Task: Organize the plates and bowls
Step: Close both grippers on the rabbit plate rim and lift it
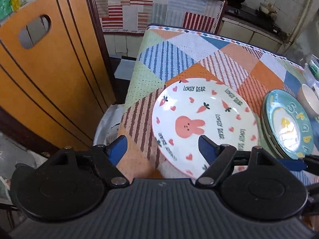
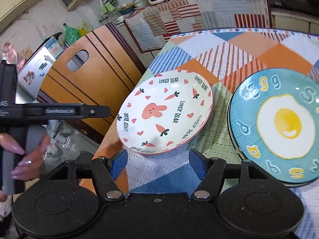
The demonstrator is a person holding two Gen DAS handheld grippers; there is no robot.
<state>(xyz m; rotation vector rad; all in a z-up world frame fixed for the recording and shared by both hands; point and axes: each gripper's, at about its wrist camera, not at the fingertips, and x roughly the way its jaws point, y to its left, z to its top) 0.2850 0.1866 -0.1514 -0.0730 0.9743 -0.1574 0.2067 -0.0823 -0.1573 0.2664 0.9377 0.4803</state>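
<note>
A white rabbit plate (image 1: 201,123) with "LOVELY BEAR" lettering lies on the patchwork tablecloth (image 1: 179,59) near the table's left edge; it also shows in the right wrist view (image 2: 165,111). A blue fried-egg plate (image 1: 287,123) sits to its right on top of other plates, also in the right wrist view (image 2: 279,125). My left gripper (image 1: 162,149) is open, its right finger over the rabbit plate's near rim. My right gripper (image 2: 158,161) is open and empty, just short of the rabbit plate. A white bowl (image 1: 310,101) stands at the far right.
An orange wooden chair back (image 1: 49,75) stands left of the table. A bin with a white bag (image 1: 107,125) sits below the table's left edge. A cloth-covered cabinet (image 1: 155,6) and a stove with pots (image 1: 249,6) are behind.
</note>
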